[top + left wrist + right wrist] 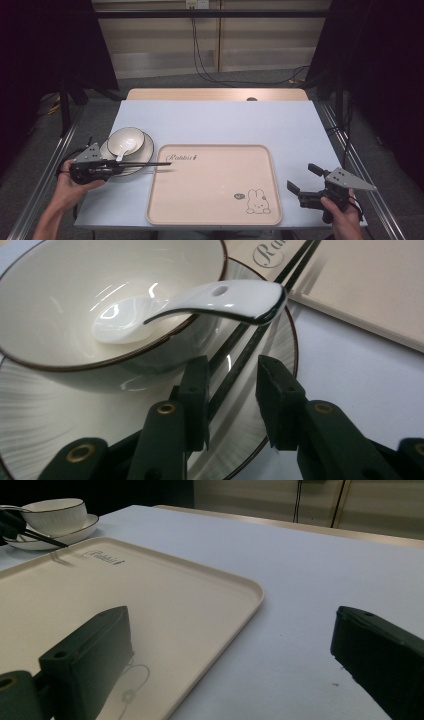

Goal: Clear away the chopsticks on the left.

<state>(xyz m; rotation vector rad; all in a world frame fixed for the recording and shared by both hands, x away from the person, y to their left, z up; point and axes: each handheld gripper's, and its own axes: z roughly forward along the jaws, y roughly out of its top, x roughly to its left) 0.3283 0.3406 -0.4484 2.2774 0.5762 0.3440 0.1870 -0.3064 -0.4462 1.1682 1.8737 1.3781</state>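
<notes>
Your left tongs [232,390] straddled, ungripped, the thin black chopsticks [240,342], which pointed right toward the beige tray's [215,200] cursive "Rabbit" lettering [179,158]; your right tongs [230,665] gaped empty.

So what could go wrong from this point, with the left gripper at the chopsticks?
The left gripper straddles the black chopsticks with jaws not yet pressing; it could pinch one stick and leave the other behind. The sticks pass under the spoon handle overhanging the bowl, so lifting them might flip the spoon out. Their far ends lie over the tray rim, and dragging could snag there.
</notes>
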